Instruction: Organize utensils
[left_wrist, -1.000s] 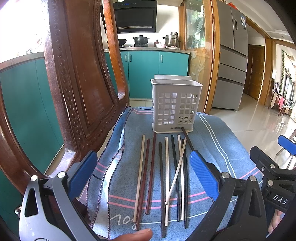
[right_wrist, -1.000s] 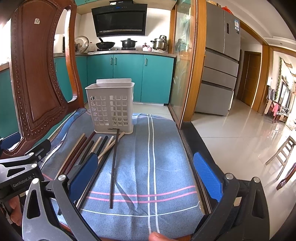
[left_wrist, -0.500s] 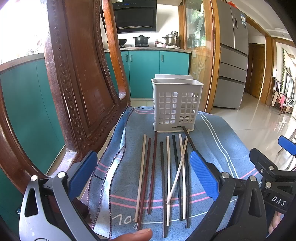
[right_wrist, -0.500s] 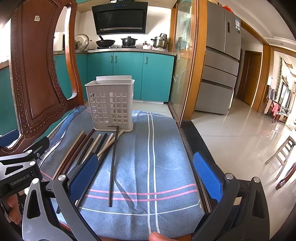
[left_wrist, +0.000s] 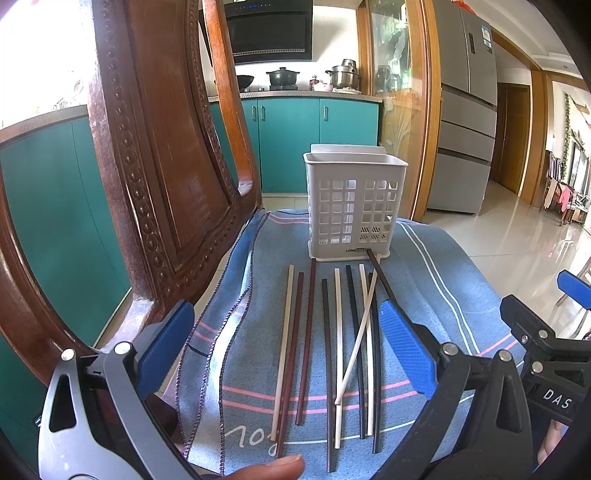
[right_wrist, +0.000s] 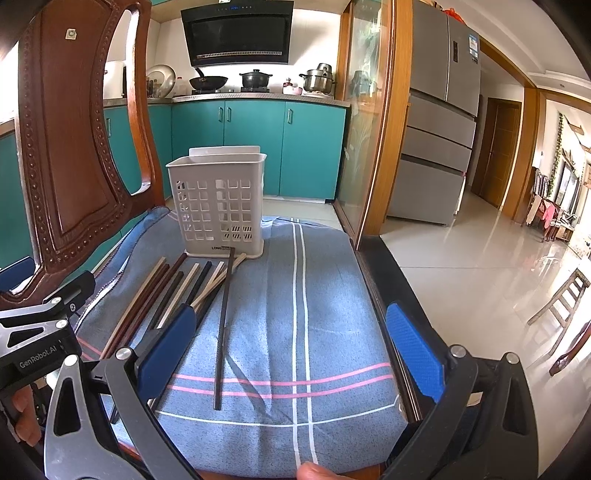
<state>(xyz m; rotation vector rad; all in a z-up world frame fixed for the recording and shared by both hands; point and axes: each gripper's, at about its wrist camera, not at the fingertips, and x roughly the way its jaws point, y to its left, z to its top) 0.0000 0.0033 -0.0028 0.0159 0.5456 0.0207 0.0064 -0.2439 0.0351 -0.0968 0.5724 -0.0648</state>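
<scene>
— Where do your chopsticks (left_wrist: 332, 347) lie?
— On the blue cloth (right_wrist: 295, 314), before the white basket (left_wrist: 354, 206).
— Your grippers?
— Left gripper (left_wrist: 288, 350) and right gripper (right_wrist: 291, 343) both spread wide, holding nothing

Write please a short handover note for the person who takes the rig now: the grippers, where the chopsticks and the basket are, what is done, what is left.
Left gripper: open, holding nothing, low over the chopsticks.
Right gripper: open, holding nothing, over the blue cloth.
White basket stands upright at the far end of the cloth; no chopsticks show in it.
All chopsticks lie loose on the cloth; one black chopstick lies apart to the right.
Done: nothing yet. Left: put every chopstick into the basket.
</scene>
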